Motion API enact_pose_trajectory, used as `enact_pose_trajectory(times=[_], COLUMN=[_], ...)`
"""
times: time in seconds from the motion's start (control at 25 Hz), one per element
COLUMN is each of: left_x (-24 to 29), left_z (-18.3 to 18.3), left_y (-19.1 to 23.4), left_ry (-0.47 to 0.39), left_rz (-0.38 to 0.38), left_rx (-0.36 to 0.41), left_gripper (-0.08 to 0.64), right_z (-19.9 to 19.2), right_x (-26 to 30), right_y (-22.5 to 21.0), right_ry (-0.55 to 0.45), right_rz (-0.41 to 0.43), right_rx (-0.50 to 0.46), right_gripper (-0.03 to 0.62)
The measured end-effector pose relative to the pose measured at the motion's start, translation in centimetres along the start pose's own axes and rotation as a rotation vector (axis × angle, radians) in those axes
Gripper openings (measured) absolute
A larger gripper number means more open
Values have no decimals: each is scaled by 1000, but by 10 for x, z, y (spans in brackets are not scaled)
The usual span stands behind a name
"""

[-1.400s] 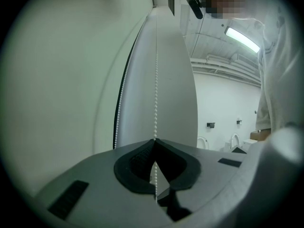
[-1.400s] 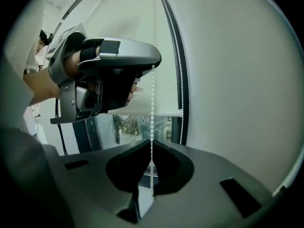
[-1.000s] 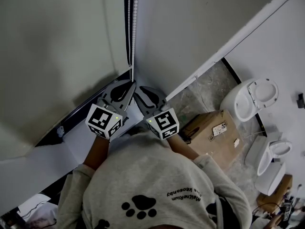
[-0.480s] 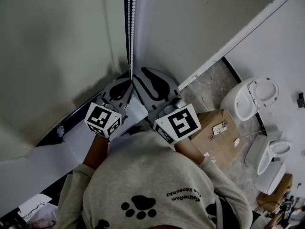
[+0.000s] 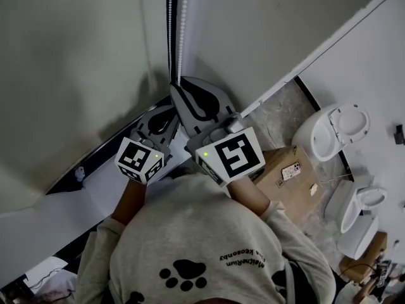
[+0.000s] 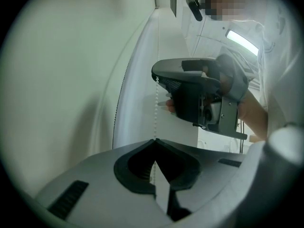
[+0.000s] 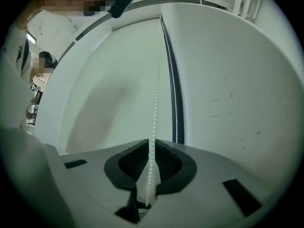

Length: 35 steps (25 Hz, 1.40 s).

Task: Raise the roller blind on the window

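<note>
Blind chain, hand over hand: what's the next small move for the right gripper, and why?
Probably finish closing the right gripper on the bead chain: its jaws have just been closing, the chain runs between them with a slight gap, above the left gripper, which is shut on the chain.

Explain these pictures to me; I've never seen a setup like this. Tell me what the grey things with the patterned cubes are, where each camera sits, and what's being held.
There is no robot here. A person holds a two-jaw gripper in each hand, and the patterned cubes are parts of those grippers. The head view looks steeply down from the person's head, past their shoulders to the floor, where a cardboard box and a white toilet stand. The other two views ride on the grippers and look along their jaws. The left gripper is shut on the bead chain of the pale roller blind. The right gripper, higher up on that chain, has just been closing. The chain runs between its jaws, which show a narrow gap and do not yet pinch it.
</note>
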State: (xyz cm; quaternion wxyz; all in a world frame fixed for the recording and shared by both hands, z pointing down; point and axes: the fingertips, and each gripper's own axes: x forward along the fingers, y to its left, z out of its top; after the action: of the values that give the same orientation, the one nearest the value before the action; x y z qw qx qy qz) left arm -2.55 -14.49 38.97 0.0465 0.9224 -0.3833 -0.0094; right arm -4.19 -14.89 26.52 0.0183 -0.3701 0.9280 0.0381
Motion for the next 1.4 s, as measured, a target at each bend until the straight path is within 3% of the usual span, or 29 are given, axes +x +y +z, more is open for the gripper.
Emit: enact_pose_trajectory(times=[0.08,0.32,0.72,1.4], left_x=[3,7,3,-2], left_z=[1,2,-49,-83], left_y=[-1,0,5,2], left_ry=[0,2,89,108], left_rz=[0,0,12,15], left_rx=[-5,1,-21,-73], left_gripper=[8,8,8,8], right_z=[1,1,-47,-83], right_x=[0,0,-2,-8], right_y=[-5,-10,-3,1], right_ry=[2,-1,44,89], right_rz=[-4,-3,-11,-19], right_rx=[11,26,22,42], right_gripper=[17,12,12,11])
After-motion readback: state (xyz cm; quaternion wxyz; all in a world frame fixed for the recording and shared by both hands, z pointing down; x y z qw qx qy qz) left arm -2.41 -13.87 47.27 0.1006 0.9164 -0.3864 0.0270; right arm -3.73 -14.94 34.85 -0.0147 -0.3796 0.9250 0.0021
